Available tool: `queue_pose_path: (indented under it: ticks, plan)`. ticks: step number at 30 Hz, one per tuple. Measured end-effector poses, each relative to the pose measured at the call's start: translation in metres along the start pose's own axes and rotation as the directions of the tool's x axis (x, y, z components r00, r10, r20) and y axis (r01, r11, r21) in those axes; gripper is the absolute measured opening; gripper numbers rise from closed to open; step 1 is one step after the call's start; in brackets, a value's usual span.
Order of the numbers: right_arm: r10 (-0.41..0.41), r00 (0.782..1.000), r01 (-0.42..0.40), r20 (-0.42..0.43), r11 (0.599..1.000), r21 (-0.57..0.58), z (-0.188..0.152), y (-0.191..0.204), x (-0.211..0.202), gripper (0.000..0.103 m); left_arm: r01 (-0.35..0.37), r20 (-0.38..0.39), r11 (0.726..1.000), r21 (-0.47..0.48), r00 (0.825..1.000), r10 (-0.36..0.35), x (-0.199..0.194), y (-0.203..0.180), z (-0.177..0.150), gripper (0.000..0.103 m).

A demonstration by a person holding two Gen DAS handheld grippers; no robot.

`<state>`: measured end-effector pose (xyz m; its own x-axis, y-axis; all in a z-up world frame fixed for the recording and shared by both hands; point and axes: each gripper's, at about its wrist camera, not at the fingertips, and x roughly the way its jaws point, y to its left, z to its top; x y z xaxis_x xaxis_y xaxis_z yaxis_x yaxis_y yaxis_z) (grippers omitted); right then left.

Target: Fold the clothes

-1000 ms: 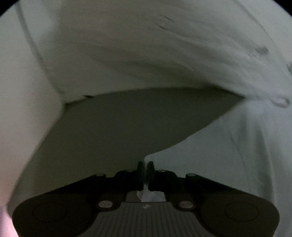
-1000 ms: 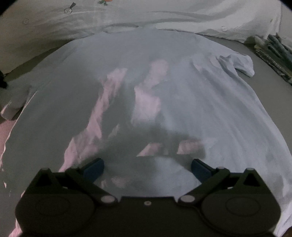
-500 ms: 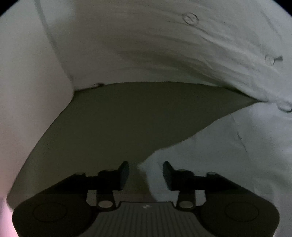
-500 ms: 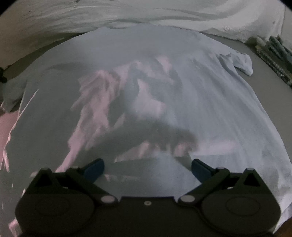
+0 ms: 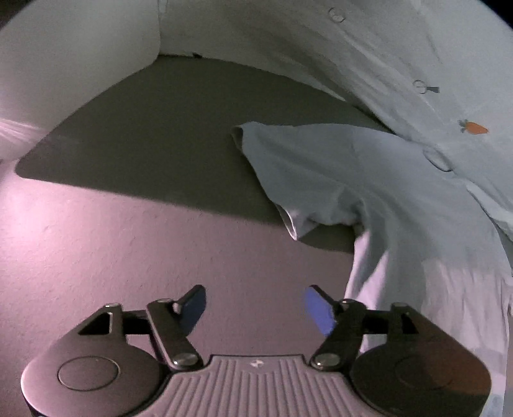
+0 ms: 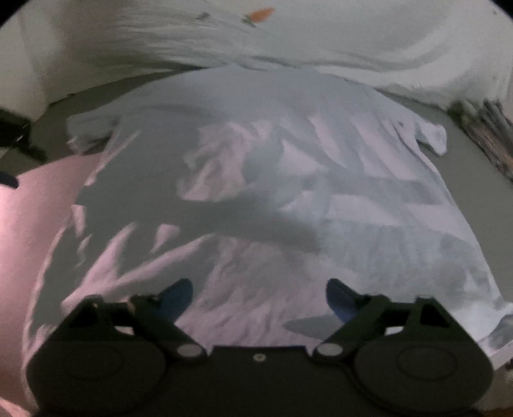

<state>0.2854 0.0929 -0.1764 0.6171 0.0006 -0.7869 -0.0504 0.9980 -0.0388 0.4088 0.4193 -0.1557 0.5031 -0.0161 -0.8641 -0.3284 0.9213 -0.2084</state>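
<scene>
While the left gripper [image 5: 255, 309] hangs over bare surface [image 5: 160, 250] with its fingers [image 5: 192, 308] just having spread apart and nothing between them, the pale T-shirt [image 5: 368, 179] lies spread flat toward two o'clock in the left wrist view, one short sleeve [image 5: 288, 160] reaching out toward twelve o'clock from the gripper. From the right wrist view the same T-shirt [image 6: 256, 176] fills the middle of the picture, its body wrinkled and crossed by shadows, one sleeve at ten o'clock and the other sleeve [image 6: 429, 134] at two o'clock. The right gripper [image 6: 258, 296] sits above the shirt's near part, its fingers [image 6: 341, 300] wide apart though just having narrowed a little, clasping nothing. Behind the shirt at twelve o'clock lies a white printed sheet [image 6: 320, 38] bearing a small orange carrot [image 6: 261, 14].
</scene>
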Motion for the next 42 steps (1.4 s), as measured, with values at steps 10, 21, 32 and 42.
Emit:
queue_pose_path:
  ticks: [10,21,32,42]
  plan:
    - [0.218,0.976,-0.209,0.022,0.956,-0.204,-0.029,0.085,-0.031,0.039,-0.031,-0.018,0.999,-0.02,0.999,0.031,-0.014,0.03,-0.005,0.075]
    - [0.157,0.988,-0.152,0.003,0.962,-0.227,0.014,0.171,0.006,0.054,0.045,-0.046,0.999,0.006,0.998,-0.045,0.074,0.037,0.096,0.075]
    - [0.085,0.996,-0.091,-0.04,0.978,-0.19,0.053,0.197,0.048,0.03,-0.055,0.064,0.99,0.128,0.997,0.047,0.134,-0.016,0.137,0.071]
    - [0.163,0.983,-0.151,-0.083,0.979,0.135,0.072,0.15,0.045,0.004,-0.074,0.085,0.997,0.026,0.994,0.072,0.129,-0.013,0.164,0.003]
